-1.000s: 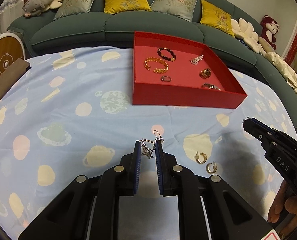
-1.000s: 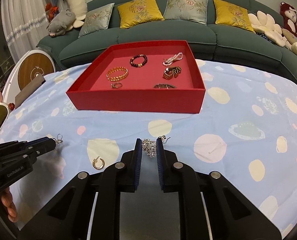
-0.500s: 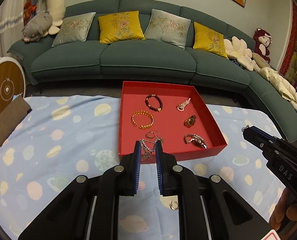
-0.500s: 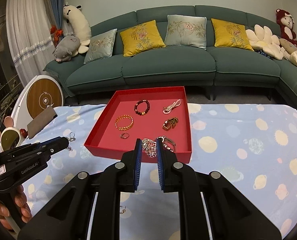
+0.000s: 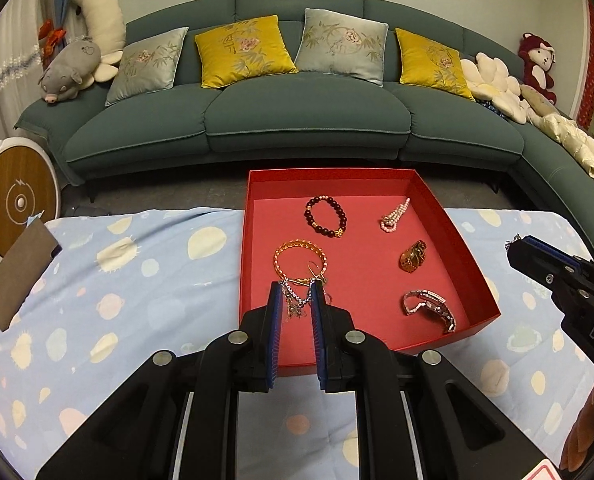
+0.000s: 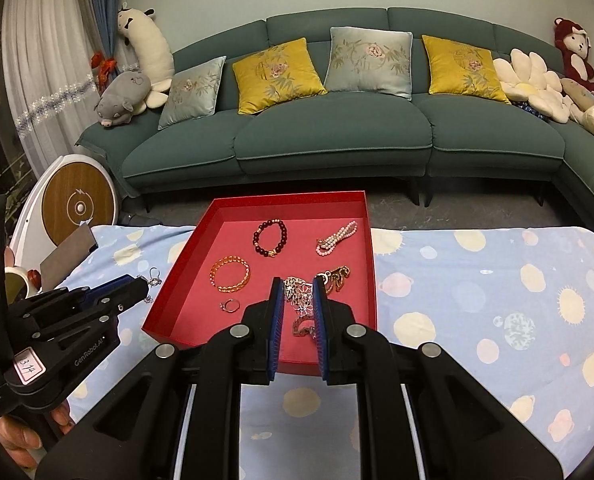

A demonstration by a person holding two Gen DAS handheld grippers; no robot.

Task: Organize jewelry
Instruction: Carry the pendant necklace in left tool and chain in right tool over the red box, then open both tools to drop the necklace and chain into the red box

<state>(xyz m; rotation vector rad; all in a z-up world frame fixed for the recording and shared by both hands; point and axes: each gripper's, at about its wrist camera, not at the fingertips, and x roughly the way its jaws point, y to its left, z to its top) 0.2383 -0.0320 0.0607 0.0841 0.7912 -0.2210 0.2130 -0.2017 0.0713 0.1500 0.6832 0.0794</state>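
**Both grippers over the tray, loaded**

The silver chain earring dangles pinched in the left gripper, hanging over the red tray at its near-left corner. The right gripper pinches a silver floral piece above the near rim, closer to the centre; a straight drop looks enough for both.

in the left wrist view the right gripper carries the white letters "das" along its black body at the picture's right edge, cut off there. in the right wrist view the left gripper bears the white wording "genrobot.ai" on its side, and a small pale sticker behind it has "3 14" handwritten on it. a label lower down is too small to read.
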